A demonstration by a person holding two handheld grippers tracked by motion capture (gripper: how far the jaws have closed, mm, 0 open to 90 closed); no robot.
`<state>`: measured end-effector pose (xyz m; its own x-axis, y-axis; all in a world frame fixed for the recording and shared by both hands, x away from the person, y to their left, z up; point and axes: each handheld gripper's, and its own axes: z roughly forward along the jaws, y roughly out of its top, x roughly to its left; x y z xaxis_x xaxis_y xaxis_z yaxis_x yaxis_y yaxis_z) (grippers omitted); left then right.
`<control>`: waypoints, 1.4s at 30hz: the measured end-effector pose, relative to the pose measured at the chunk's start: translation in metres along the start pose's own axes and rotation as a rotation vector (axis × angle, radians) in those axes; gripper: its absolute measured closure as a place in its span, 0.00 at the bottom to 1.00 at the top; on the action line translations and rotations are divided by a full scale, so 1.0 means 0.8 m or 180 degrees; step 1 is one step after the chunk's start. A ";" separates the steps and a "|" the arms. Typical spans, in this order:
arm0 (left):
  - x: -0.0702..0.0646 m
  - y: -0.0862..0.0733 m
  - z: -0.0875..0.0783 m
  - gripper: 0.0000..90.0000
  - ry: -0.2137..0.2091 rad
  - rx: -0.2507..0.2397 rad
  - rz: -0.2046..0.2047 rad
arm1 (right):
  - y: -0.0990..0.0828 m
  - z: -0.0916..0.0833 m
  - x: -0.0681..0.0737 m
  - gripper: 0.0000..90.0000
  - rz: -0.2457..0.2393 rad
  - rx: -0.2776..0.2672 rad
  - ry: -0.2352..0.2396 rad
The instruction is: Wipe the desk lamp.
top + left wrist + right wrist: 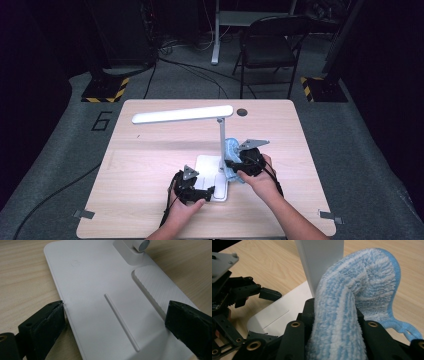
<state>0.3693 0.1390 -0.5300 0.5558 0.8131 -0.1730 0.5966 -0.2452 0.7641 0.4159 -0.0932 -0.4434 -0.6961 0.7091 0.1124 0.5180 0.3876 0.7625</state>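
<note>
A white desk lamp stands on the wooden table (150, 165), with a long head (182, 115), a thin post (221, 140) and a flat base (206, 167). My left gripper (210, 191) is at the base's near side. In the left gripper view its jaws (115, 315) press on the two side edges of the base (95, 277). My right gripper (231, 167) is shut on a fluffy blue cloth (231, 147). In the right gripper view the cloth (352, 290) bulges from between the jaws (334, 315) and lies against the post (319, 262).
A dark round hole (242, 112) sits in the tabletop behind the lamp. A black folding chair (270, 42) and a desk leg (216, 35) stand on the floor beyond the table. Stand feet with yellow-black stripes (105, 92) flank the far corners.
</note>
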 end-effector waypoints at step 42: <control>0.000 0.000 0.000 0.03 -0.0004 -0.0009 0.0002 | 0.011 -0.047 0.014 0.74 -0.0117 -0.0359 0.0091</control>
<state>0.3695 0.1391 -0.5303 0.5568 0.8123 -0.1734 0.5946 -0.2441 0.7660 0.3942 -0.1040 -0.4112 -0.7284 0.6778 0.1000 0.4337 0.3432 0.8331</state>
